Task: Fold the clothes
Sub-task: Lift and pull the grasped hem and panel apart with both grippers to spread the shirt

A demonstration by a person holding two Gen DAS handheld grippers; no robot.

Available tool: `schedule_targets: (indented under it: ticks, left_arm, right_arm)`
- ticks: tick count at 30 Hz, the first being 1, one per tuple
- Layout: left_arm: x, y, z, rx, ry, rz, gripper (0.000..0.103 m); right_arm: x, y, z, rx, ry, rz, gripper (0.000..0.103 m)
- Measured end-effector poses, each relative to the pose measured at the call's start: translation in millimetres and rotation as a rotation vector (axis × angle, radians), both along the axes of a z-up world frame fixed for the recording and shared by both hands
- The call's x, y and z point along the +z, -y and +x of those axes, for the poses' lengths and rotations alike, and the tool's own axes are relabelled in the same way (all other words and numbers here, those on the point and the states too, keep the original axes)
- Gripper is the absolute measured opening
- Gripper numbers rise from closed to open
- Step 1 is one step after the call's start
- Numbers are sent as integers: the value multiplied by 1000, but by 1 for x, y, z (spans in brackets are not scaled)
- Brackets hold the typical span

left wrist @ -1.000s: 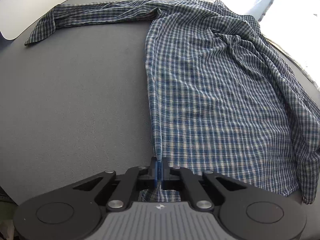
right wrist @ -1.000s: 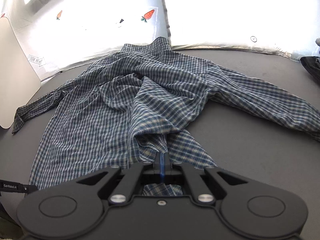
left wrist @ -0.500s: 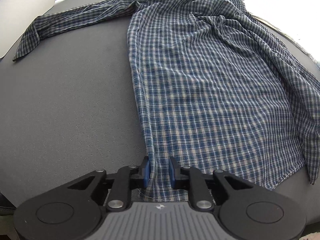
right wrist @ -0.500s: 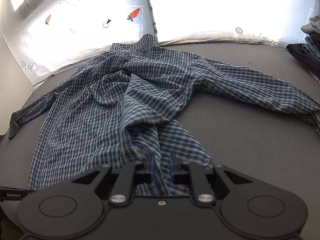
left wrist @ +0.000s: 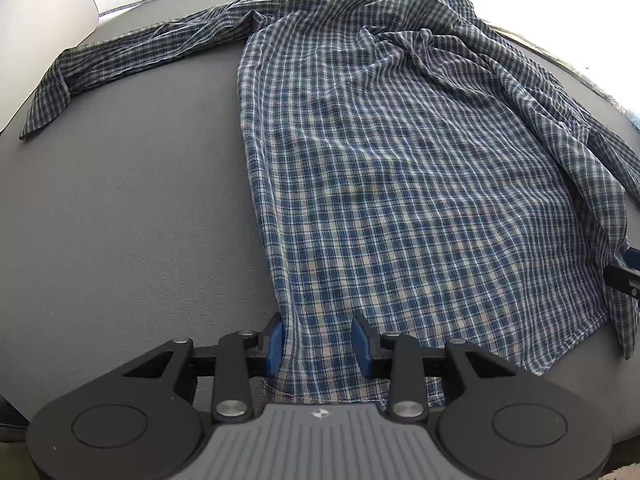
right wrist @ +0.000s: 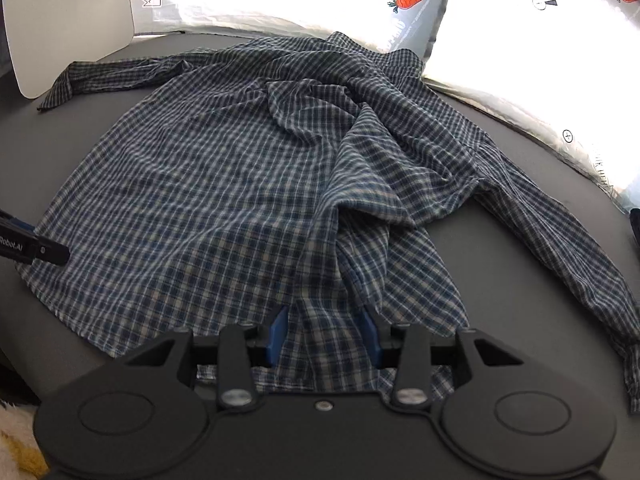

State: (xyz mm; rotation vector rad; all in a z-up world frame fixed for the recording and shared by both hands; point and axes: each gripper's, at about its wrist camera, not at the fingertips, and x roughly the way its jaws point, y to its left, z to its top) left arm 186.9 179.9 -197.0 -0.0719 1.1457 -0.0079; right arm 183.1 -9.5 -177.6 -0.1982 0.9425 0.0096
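Only the right wrist view shows the white carrot-print sheet (right wrist: 404, 2) marked "LOOK HERE". Blue-and-white checked cotton shirt (left wrist: 400, 184) lies spread on grey table (left wrist: 120, 220). Left gripper (left wrist: 318, 346) and right gripper (right wrist: 326, 338) both gape wide, hem between the fingers, ungripped.

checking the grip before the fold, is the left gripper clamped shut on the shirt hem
No, the left gripper stands open, its blue pads apart with the plaid shirt hem lying loose between them.

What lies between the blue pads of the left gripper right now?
The hem of the plaid shirt lies flat between the open fingers of the left gripper, unpinched, on the grey table. The left wrist view shows it.
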Motion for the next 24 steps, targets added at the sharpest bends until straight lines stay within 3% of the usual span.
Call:
schedule_targets:
  ticks: [1,2,3,4,5,6,9,11,17,20,24]
  left_arm:
    - [0,0,-1,6,4,-4,37]
    - [0,-1,-1,17,8,-1,35]
    - [0,-2,-1,30,12,6,33]
    - [0,-4,-2,43,15,12,22]
    - [1,-5,-2,55,19,18,6]
    - [1,-9,-2,73,21,11,3]
    - [10,-29,-5,173,48,-63,1]
    - [26,-39,-9,211,93,-68,1]
    - [110,-69,-20,266,277,-46,0]
    - [157,-86,-27,291,374,-28,0]
    - [171,-97,-35,300,387,-1,0]
  right_arm:
    - [-5,4,1,-13,-15,-1,38]
    - [-6,10,0,-36,-18,29,28]
    - [-8,17,0,-60,-21,59,8]
    - [-7,24,-1,-85,-15,88,4]
    - [-3,32,-3,-112,5,117,3]
    - [3,39,-5,-137,29,134,3]
    - [27,63,-12,-205,116,137,2]
    - [48,83,-18,-258,177,159,2]
    - [112,153,-55,-398,320,293,2]
    - [125,168,-74,-414,317,362,2]
    - [111,176,-94,-431,233,471,2]
